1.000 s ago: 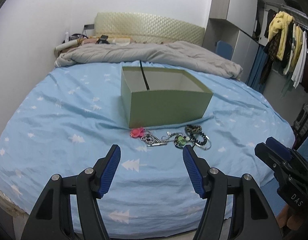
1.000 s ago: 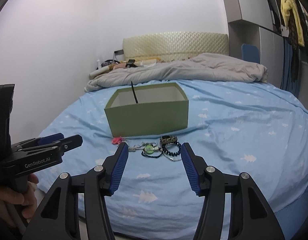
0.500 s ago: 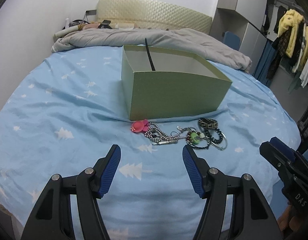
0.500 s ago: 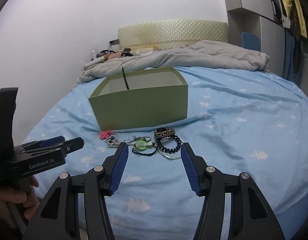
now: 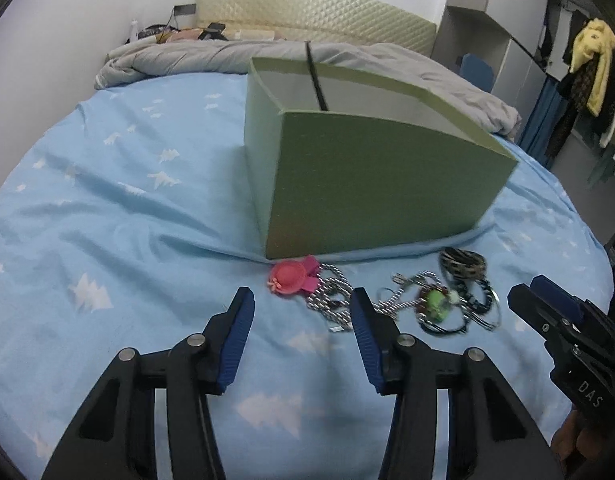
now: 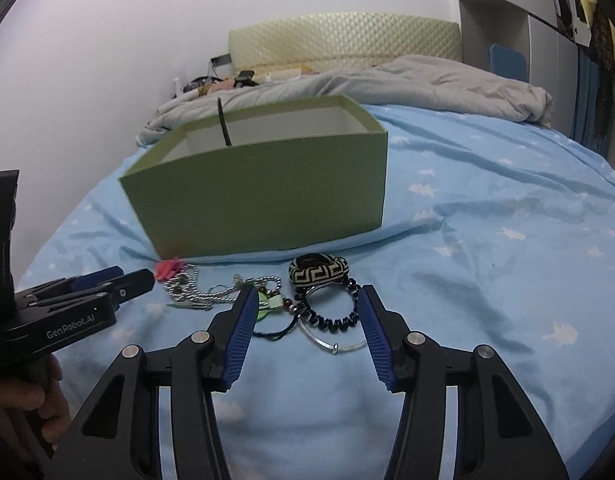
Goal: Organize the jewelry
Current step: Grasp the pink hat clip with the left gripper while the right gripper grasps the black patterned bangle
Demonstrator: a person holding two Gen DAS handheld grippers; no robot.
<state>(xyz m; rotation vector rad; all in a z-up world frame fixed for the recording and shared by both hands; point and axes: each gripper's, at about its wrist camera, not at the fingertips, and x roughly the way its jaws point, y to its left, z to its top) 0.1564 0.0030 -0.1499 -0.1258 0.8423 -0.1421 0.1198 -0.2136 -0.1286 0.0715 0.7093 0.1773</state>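
On the bed [image 5: 107, 208], the jewelry lies in a row just in front of the green box [image 5: 371, 184]. The left gripper [image 5: 299, 308], jaws apart and empty, hovers before the pink hat charm [image 5: 288, 275] and silver chain [image 5: 327, 300]. The right gripper [image 6: 305, 308], jaws apart, frames the black coil bracelet [image 6: 331, 312] just beyond its tips.

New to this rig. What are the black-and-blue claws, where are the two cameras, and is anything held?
No robot here: a person holds a two-finger gripper in each hand, each with a fisheye camera looking along its fingers. The left gripper faces a pink hat charm and a chain. The right gripper faces a coiled hair tie and a patterned band. All this jewelry lies on the blue sheet before an open green box. Both grippers are open, holding nothing.
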